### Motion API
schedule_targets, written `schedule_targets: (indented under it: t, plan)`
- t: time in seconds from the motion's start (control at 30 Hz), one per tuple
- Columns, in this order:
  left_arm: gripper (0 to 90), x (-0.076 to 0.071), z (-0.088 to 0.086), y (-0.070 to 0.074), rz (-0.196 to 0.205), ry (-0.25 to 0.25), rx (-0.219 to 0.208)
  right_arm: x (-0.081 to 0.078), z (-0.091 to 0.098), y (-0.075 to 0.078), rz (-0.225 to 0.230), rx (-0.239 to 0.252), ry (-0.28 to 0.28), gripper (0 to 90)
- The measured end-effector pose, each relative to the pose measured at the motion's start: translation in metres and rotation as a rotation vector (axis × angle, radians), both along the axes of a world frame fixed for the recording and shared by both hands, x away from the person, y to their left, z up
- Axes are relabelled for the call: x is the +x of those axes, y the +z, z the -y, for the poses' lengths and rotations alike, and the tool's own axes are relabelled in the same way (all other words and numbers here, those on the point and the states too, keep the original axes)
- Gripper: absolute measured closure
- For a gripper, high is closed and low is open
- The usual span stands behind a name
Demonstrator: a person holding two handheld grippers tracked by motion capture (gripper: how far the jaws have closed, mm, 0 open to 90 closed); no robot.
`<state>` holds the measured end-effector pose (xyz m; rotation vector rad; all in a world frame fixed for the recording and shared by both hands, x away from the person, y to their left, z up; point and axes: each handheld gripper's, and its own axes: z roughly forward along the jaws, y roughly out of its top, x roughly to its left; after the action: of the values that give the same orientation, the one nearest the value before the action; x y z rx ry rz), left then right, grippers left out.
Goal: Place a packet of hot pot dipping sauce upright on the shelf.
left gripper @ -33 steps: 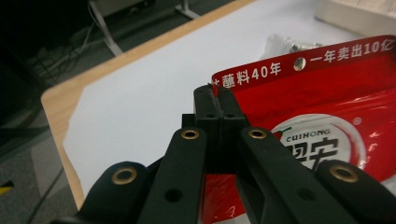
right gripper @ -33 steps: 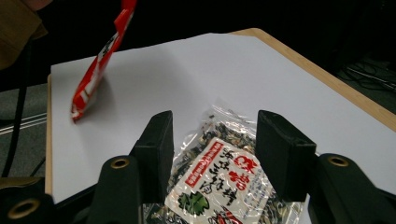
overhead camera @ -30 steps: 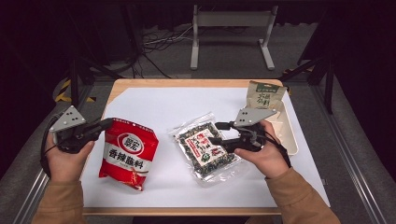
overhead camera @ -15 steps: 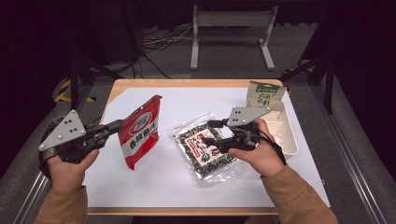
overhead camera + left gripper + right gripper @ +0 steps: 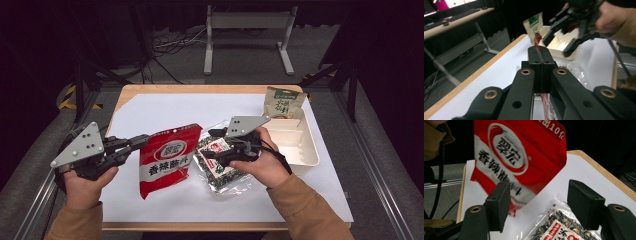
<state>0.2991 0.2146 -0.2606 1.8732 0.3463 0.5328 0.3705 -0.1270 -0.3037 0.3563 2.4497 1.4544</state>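
Red snack bag [image 5: 167, 162] is hanging in the lower-left middle of the high view, pinched at its left edge by the left gripper [image 5: 142, 144] and lifted so its face is tilting toward the camera. In the left gripper view the jaws are pressing together on the bag's thin red edge [image 5: 537, 40].

Clear seaweed packet [image 5: 217, 165] is lying flat on the white surface [image 5: 160, 110] just right of the red bag, directly under the right gripper [image 5: 212, 145].

White tray [image 5: 305, 150] is sitting at the right edge of the surface; a green-and-tan pouch [image 5: 282, 102] is standing at its far end, the near compartments look bare.

Right gripper [image 5: 540, 207]: jaws have just been opening and are standing wide, nothing pressed between the pads, hovering over the seaweed packet [image 5: 559, 227], red bag [image 5: 516, 157] ahead of it.
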Motion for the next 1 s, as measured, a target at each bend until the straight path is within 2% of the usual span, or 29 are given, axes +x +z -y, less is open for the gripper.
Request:
schedule_targets:
  t: [0.1, 0.23, 0.27, 0.3, 0.43, 0.5, 0.57, 0.7, 0.8, 1.0]
  plan:
    - [90.0, -0.003, 0.009, 0.0, 0.004, -0.024, 0.011, 0.0, -0.002, -0.003, -0.015, -0.004, -0.001, 34.6]
    - [90.0, -0.005, 0.018, -0.001, 0.001, -0.053, 0.007, -0.001, -0.006, -0.01, -0.062, 0.01, 0.035, 34.4]
    - [90.0, -0.005, 0.018, -0.001, 0.001, -0.053, 0.007, -0.001, -0.006, -0.01, -0.062, 0.01, 0.035, 34.4]
    - [90.0, -0.005, 0.022, -0.001, 0.0, -0.07, 0.012, -0.001, -0.01, -0.013, -0.078, 0.006, 0.064, 37.1]
    - [90.0, -0.004, 0.027, -0.003, -0.003, -0.084, 0.018, -0.002, -0.018, -0.016, -0.1, 0.001, 0.113, 44.8]
    - [90.0, -0.004, 0.028, -0.005, -0.007, -0.087, 0.017, -0.002, -0.02, -0.017, -0.103, -0.023, 0.117, 55.2]
    - [90.0, -0.002, 0.028, -0.005, -0.012, -0.094, 0.018, -0.002, -0.021, -0.017, -0.121, -0.041, 0.128, 61.4]
    - [90.0, -0.002, 0.028, -0.006, -0.019, -0.098, 0.012, -0.005, -0.021, -0.014, -0.128, -0.076, 0.184, 81.3]
    - [90.0, -0.002, 0.028, -0.005, -0.019, -0.103, 0.006, -0.006, -0.021, -0.011, -0.114, -0.085, 0.204, 87.2]
    - [90.0, 0.003, 0.025, -0.008, -0.049, -0.101, 0.0, -0.006, -0.017, -0.008, -0.1, -0.084, 0.191, 88.3]
